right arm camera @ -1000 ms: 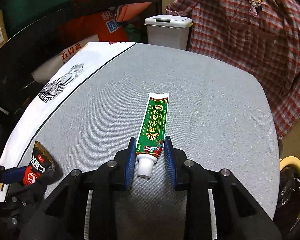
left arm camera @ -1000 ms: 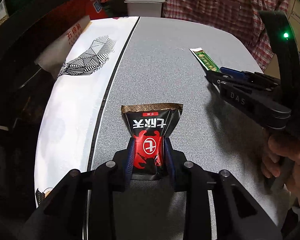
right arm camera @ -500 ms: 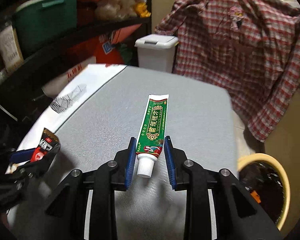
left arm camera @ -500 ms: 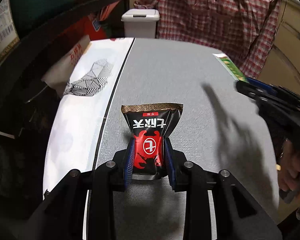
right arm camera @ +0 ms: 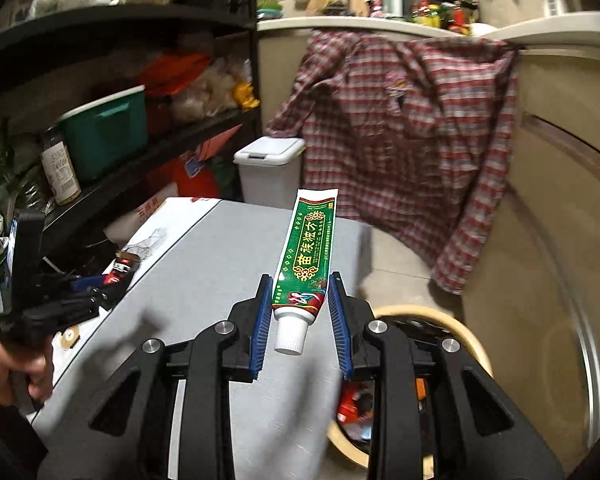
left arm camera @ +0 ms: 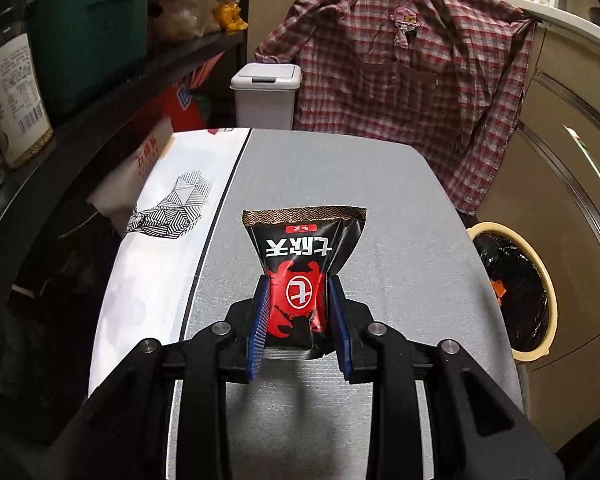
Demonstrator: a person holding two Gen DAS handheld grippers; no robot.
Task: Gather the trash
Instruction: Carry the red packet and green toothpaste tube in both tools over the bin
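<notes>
Grey fabric covers the tabletop (left arm camera: 320,176), with a white printed cloth (left arm camera: 168,240) laid along its edge at 9 o'clock. A black and red snack packet (left arm camera: 300,272) is gripped at its lower end by the jaws of the left gripper (left arm camera: 299,316), its top fanned out toward 12 o'clock above the tabletop. In the right wrist view, the left gripper (right arm camera: 100,284) is seen at 9 o'clock, held by a hand (right arm camera: 4,364). A green toothpaste tube (right arm camera: 306,264) is clamped near its white cap by the jaws of the right gripper (right arm camera: 300,316) and points toward 12 o'clock, clear of the tabletop. A cream-rimmed bin (right arm camera: 472,344) lined with a black bag sits at 4 o'clock, just beside the tabletop.
</notes>
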